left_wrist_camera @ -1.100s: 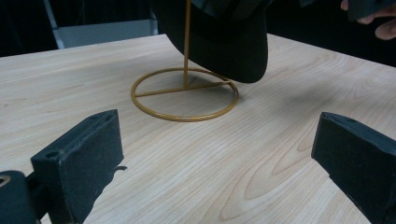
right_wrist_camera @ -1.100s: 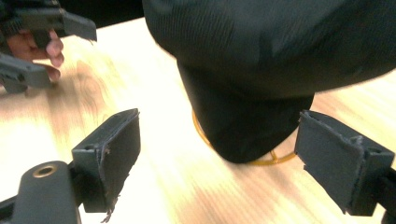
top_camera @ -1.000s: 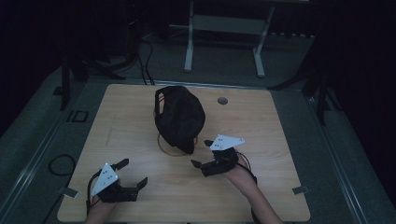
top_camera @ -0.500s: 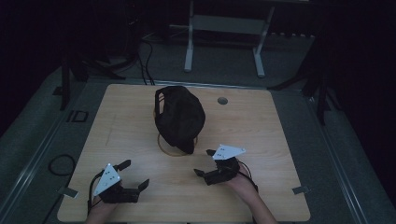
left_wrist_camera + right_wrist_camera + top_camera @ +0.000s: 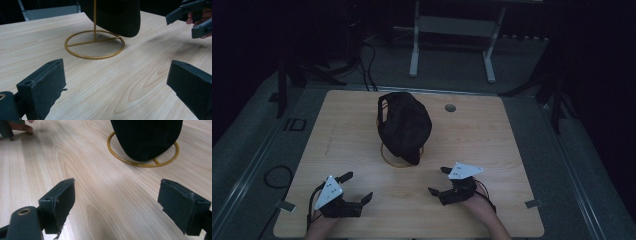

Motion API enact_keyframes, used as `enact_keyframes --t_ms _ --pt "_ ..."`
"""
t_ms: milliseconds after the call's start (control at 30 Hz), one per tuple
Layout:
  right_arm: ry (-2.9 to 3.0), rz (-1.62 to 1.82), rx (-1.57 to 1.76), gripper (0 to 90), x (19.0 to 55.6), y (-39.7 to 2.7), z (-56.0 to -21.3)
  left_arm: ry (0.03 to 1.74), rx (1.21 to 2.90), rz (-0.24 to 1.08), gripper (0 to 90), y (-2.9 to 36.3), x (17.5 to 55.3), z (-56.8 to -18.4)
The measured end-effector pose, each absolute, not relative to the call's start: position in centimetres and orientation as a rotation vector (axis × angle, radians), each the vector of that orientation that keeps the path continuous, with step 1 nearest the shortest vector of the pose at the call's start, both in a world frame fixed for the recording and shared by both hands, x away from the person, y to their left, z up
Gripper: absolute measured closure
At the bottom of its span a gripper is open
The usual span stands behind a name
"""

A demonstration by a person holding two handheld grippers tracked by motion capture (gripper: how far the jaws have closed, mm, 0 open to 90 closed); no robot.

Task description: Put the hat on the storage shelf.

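Observation:
A black cap hangs on a gold wire stand whose ring base rests at the middle of the wooden table. My left gripper sits near the front left edge, open and holding nothing. My right gripper sits at the front right, also open and holding nothing. In the left gripper view the left gripper faces the ring base and cap, with the other gripper at the upper right. In the right gripper view the right gripper faces the cap over the ring.
A round cable hole lies in the tabletop behind the cap, to its right. Beyond the table stands a white metal frame on the dark floor. Cables run along the floor at the back left.
My right gripper has drawn back from the cap toward the table's near edge and slightly right. The left gripper has barely moved. The cap stays on its stand.

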State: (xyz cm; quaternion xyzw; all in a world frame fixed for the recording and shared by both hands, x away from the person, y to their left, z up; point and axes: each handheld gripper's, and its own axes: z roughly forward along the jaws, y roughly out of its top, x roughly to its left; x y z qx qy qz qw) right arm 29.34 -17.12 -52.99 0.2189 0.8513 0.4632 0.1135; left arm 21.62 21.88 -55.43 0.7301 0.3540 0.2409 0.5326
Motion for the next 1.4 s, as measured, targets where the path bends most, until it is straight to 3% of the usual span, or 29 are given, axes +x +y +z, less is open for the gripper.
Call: enact_keyframes --t_ms 1400 --pt "2.393 1.263 0.836 14.7 28.2 -25.9 -54.5 0.857 1.740 0.564 2.3 22.0 21.7 -55.5"
